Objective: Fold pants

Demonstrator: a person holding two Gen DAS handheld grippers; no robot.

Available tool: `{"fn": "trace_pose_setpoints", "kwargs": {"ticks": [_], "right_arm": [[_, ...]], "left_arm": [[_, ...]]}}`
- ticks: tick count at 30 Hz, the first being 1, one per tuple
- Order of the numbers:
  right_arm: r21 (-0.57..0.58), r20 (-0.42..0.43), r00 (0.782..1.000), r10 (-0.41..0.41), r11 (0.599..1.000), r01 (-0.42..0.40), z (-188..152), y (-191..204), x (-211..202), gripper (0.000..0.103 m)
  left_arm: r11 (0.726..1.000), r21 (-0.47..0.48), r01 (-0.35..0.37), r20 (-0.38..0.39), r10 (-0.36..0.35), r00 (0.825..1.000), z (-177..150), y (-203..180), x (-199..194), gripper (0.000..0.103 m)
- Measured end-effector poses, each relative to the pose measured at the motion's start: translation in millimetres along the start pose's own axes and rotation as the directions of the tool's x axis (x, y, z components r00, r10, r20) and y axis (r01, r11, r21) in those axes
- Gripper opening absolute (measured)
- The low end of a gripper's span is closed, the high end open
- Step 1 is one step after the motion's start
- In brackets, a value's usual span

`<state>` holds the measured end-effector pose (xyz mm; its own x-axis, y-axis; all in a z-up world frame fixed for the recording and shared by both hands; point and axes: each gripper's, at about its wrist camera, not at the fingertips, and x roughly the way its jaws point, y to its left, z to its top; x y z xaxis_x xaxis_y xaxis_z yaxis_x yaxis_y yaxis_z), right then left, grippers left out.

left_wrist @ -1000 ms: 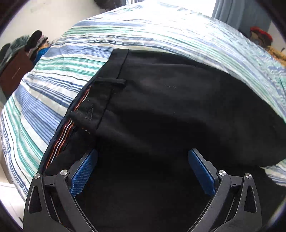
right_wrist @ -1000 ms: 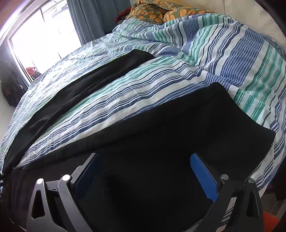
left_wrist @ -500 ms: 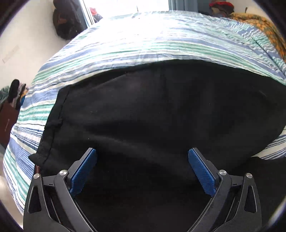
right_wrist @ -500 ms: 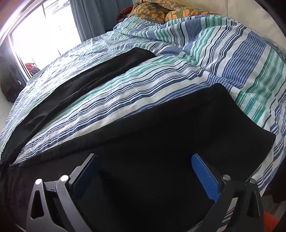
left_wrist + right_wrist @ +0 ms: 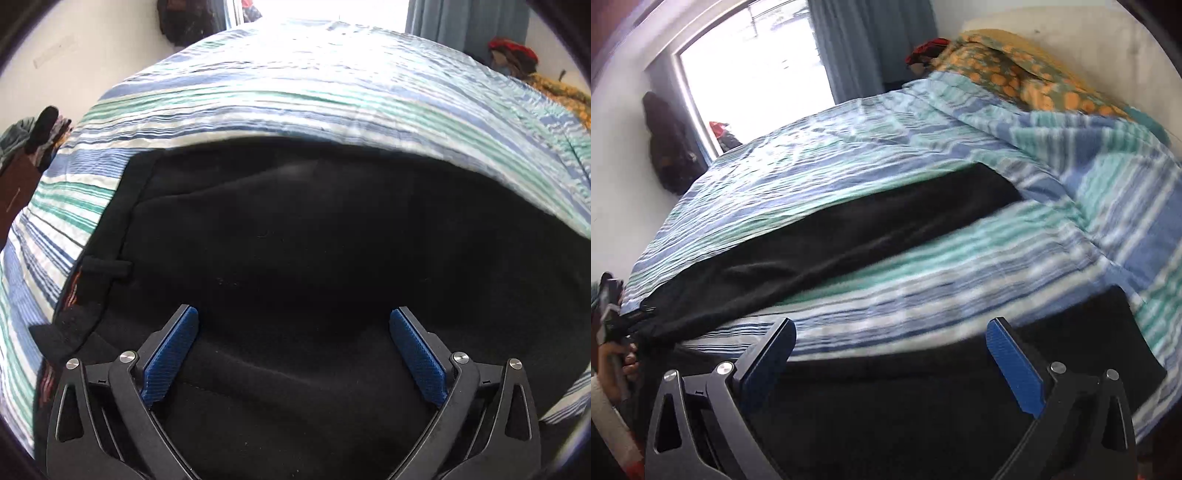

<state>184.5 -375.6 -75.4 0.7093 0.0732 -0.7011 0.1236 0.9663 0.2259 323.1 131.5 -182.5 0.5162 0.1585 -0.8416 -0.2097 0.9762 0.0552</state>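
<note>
Here, black pants (image 5: 314,240) spread flat on striped bedspread (image 5: 314,103), waistband (image 5: 110,240) with belt loop at left edge. Left gripper (image 5: 293,332) over seat area, jaws spread wide, nothing between blue pads (image 5: 171,350). Right gripper (image 5: 890,343) likewise wide apart above near leg (image 5: 923,406); far leg (image 5: 849,243) stretches toward orange-patterned pillow (image 5: 1015,77). Window (image 5: 753,70) behind.

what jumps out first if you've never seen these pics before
The black pants dominate: they lie spread on the blue, green and white striped bedspread, their two legs splayed apart with striped cloth showing between them. Low in each view an open claw with blue pads frames the dark fabric, the left claw over the waistband end and the right claw over the nearer leg. Behind, a bright window glares beside an orange-patterned pillow.
</note>
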Motion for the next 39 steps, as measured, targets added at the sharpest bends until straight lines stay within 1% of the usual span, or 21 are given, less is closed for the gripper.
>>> {"fn": "trace_pose_setpoints", "kwargs": {"ticks": [2,6,8,10,13,16,18,19,20,22,23,24,25,26,28,30,32,34,35,37,39], "right_arm": [[-0.079,-0.03,0.996,0.081,0.993,-0.083,19.8,40.1,24.8,0.102],[-0.232,-0.101,0.978,0.182,0.952,-0.201,45.4,111.2,90.9,0.102],[-0.259,-0.143,0.973,0.183,0.941,-0.215,50.5,125.9,128.2,0.102],[-0.249,-0.208,0.966,0.155,0.946,-0.205,55.3,119.5,164.5,0.1],[-0.194,-0.249,0.965,0.081,0.972,-0.132,65.5,63.5,199.7,0.099],[-0.112,-0.271,0.961,-0.046,0.994,0.016,79.1,-35.9,212.0,0.099],[-0.024,-0.26,0.957,-0.132,0.991,0.13,89.0,-113.4,206.5,0.099],[0.036,-0.244,0.959,-0.146,0.987,0.159,94.5,-150.7,198.5,0.096],[0.109,-0.225,0.966,-0.125,0.982,0.153,99.7,-183.0,188.4,0.085],[0.222,-0.185,0.971,-0.15,0.956,0.19,112.9,-224.1,166.1,0.083],[0.26,-0.159,0.974,-0.162,0.945,0.2,118.2,-235.6,154.4,0.083],[0.31,-0.118,0.987,-0.106,0.941,0.138,121.8,-244.2,144.0,0.083],[0.374,-0.072,0.997,-0.003,0.927,0.03,123.3,-251.3,136.1,0.083],[0.437,-0.034,0.993,0.11,0.896,-0.084,122.3,-255.4,132.6,0.083],[0.544,0.004,0.951,0.31,0.797,-0.262,112.6,-255.8,137.4,0.083],[0.609,-0.05,0.912,0.407,0.736,-0.295,97.3,-248.6,153.8,0.083],[0.615,-0.134,0.914,0.382,0.756,-0.226,85.3,-245.9,168.4,0.083],[0.588,-0.115,0.942,0.317,0.786,-0.193,87.9,-251.8,172.5,0.081],[0.592,-0.083,0.958,0.276,0.786,-0.175,92.1,-258.3,173.2,0.081],[0.617,-0.038,0.981,0.19,0.777,-0.127,100.2,-273.7,176.9,0.081],[0.669,-0.016,0.989,0.146,0.737,-0.098,103.6,-286.2,185.4,0.076]], "left_arm": [[1.0,0.005,-0.012,0.065,0.011,0.998,-8.0,-3.4,-6.1,0.102],[1.0,-0.001,-0.001,0.068,0.001,0.998,-7.3,0.2,-5.2,0.102],[1.0,0.001,-0.004,0.072,0.004,0.997,-7.6,0.2,-4.8,0.102],[1.0,0.0,-0.004,0.077,0.004,0.997,-8.9,-0.9,-7.2,0.102],[1.0,0.0,-0.004,0.084,0.004,0.996,-9.4,-0.5,-6.5,0.102],[1.0,-0.001,-0.003,0.093,0.003,0.996,-12.9,-0.9,-9.4,0.102],[1.0,-0.001,-0.004,0.099,0.004,0.995,-16.9,-0.7,-11.6,0.102],[1.0,-0.001,-0.005,0.1,0.005,0.995,-17.5,-0.6,-12.2,0.102],[1.0,0.0,-0.007,0.101,0.007,0.995,-17.8,-0.8,-12.2,0.102],[1.0,0.0,-0.01,0.102,0.01,0.995,-17.6,-1.0,-11.9,0.103],[1.0,-0.001,-0.011,0.103,0.011,0.995,-17.7,-0.9,-12.0,0.102],[1.0,-0.001,-0.012,0.103,0.012,0.995,-17.6,-1.2,-11.9,0.102],[1.0,-0.001,-0.012,0.104,0.012,0.995,-17.7,-1.3,-12.2,0.102],[1.0,-0.001,-0.013,0.105,0.013,0.994,-17.7,-1.6,-12.4,0.102],[1.0,-0.001,-0.014,0.104,0.014,0.994,-17.5,-2.4,-12.6,0.102],[1.0,-0.001,-0.014,0.104,0.014,0.994,-17.6,-2.4,-12.7,0.102],[1.0,-0.001,-0.014,0.104,0.014,0.994,-17.6,-2.3,-12.6,0.103],[1.0,-0.001,-0.014,0.104,0.014,0.994,-17.5,-2.3,-12.6,0.103],[1.0,-0.001,-0.014,0.104,0.014,0.994,-17.4,-2.2,-12.4,0.102],[1.0,-0.001,-0.014,0.104,0.014,0.994,-17.4,-2.2,-12.3,0.102],[1.0,-0.001,-0.014,0.105,0.014,0.994,-17.4,-2.1,-12.2,0.102]]}}
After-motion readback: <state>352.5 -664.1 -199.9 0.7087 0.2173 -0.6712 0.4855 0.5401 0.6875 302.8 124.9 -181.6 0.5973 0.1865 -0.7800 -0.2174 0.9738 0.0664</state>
